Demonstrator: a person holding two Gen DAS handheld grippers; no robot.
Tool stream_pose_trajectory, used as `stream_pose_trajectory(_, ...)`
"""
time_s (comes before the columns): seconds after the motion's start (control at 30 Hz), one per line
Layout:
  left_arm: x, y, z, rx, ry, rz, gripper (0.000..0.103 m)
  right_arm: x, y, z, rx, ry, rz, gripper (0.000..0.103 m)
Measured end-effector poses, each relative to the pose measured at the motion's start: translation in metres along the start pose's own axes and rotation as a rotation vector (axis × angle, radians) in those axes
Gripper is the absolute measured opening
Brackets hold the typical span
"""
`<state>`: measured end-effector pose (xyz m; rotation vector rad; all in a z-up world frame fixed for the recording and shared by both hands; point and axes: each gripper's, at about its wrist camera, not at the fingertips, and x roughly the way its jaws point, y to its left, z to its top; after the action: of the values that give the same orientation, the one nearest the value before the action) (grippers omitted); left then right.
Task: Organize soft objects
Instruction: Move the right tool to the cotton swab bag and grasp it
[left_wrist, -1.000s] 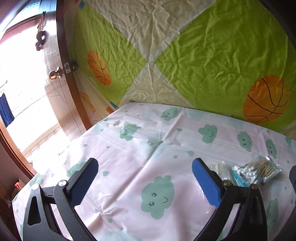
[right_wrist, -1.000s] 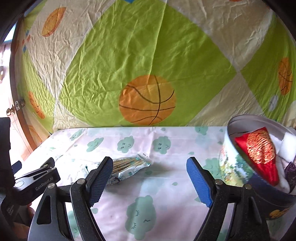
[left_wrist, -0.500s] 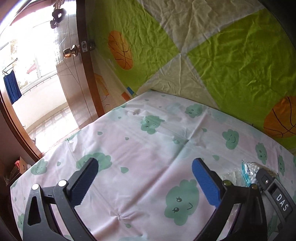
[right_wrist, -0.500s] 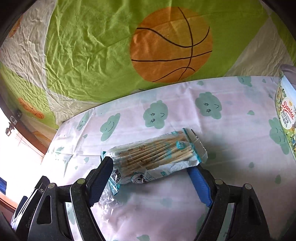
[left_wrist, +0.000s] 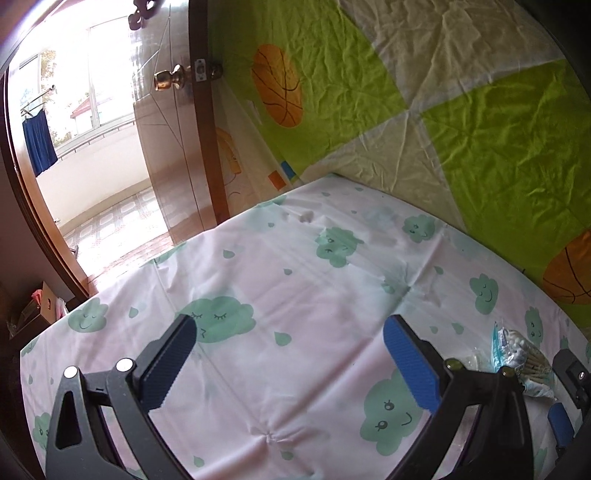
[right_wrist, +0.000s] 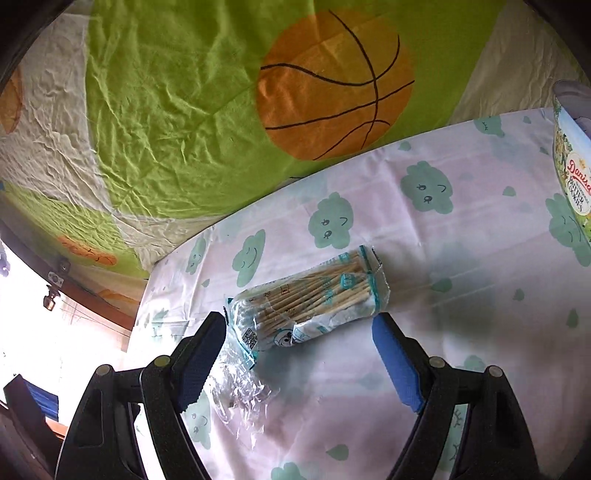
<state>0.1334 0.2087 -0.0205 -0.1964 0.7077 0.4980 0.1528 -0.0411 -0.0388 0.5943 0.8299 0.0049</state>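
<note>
A clear plastic pack of cotton swabs (right_wrist: 310, 299) with wooden sticks lies on the cloud-print tablecloth (right_wrist: 443, 229). My right gripper (right_wrist: 299, 350) is open just above the table, and the near side of the pack lies between its blue pads without touching them. The pack also shows at the right edge of the left wrist view (left_wrist: 521, 358). My left gripper (left_wrist: 291, 358) is open and empty over bare cloth, well left of the pack. A Danisa cookie tin (right_wrist: 572, 173) stands at the far right.
A crumpled clear wrapper (right_wrist: 240, 395) lies beside the right gripper's left finger. A green and cream basketball-print sheet (right_wrist: 184, 110) hangs behind the table. An open wooden door (left_wrist: 173, 122) and the table's left edge are at the left.
My right gripper has come down and forward over the swab pack, which now lies between its fingers. My left gripper has swung left, away from the pack, toward the door.
</note>
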Motion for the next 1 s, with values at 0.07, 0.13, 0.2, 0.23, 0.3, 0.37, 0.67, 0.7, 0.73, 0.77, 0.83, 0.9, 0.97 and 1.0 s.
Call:
stream_pose_trajectory(0.07,-0.001,-0.001,-0.001,0.009,-0.006,0.001,0.103,-0.015,0.004,-0.003,-0.026,-0.052,0.022,0.083)
stream_pose_trajectory(0.13,-0.001,-0.003,-0.001,0.025,-0.004,0.002,0.102,-0.03,0.016,0.002,-0.141,-0.137,0.022,0.083)
stream_pose_trajectory(0.2,-0.001,-0.003,-0.002,0.036,0.003,0.005,0.102,-0.035,0.034,0.011,-0.349,-0.194,-0.01,0.083)
stream_pose_trajectory(0.23,-0.001,-0.003,-0.002,0.036,0.006,0.006,0.102,-0.034,0.041,0.015,-0.477,-0.2,-0.017,0.083)
stream_pose_trajectory(0.3,-0.001,-0.002,-0.001,0.03,0.008,0.006,0.102,-0.027,0.043,0.022,-0.647,-0.171,-0.006,0.083)
stream_pose_trajectory(0.37,0.0,0.001,0.0,0.02,0.013,0.004,0.102,-0.016,0.035,0.03,-0.72,-0.092,0.023,0.083)
stream_pose_trajectory(0.67,0.004,0.001,0.0,0.018,0.031,-0.004,0.102,0.022,0.035,0.026,-0.914,0.069,0.056,0.083)
stream_pose_trajectory(0.7,0.004,0.0,0.0,0.017,0.034,-0.008,0.102,0.026,0.038,0.024,-0.94,0.093,0.067,0.083)
stream_pose_trajectory(0.73,0.004,0.0,0.0,0.017,0.034,-0.011,0.102,0.032,0.041,0.021,-0.964,0.112,0.064,0.083)
stream_pose_trajectory(0.77,0.004,0.0,0.001,0.017,0.032,-0.012,0.102,0.037,0.044,0.019,-0.991,0.123,0.05,0.083)
stream_pose_trajectory(0.83,0.003,0.001,0.001,0.019,0.026,-0.01,0.102,0.045,0.048,0.02,-1.013,0.126,0.054,0.083)
stream_pose_trajectory(0.9,0.003,0.002,0.002,0.015,0.026,-0.009,0.102,0.053,0.049,0.024,-0.985,0.166,0.077,0.083)
stream_pose_trajectory(0.97,0.004,0.004,0.003,0.005,0.033,-0.013,0.102,0.061,0.047,0.025,-0.949,0.205,0.092,0.065)
stream_pose_trajectory(1.0,0.005,0.005,0.003,-0.001,0.037,-0.014,0.102,0.061,0.046,0.025,-0.924,0.217,0.12,0.059)
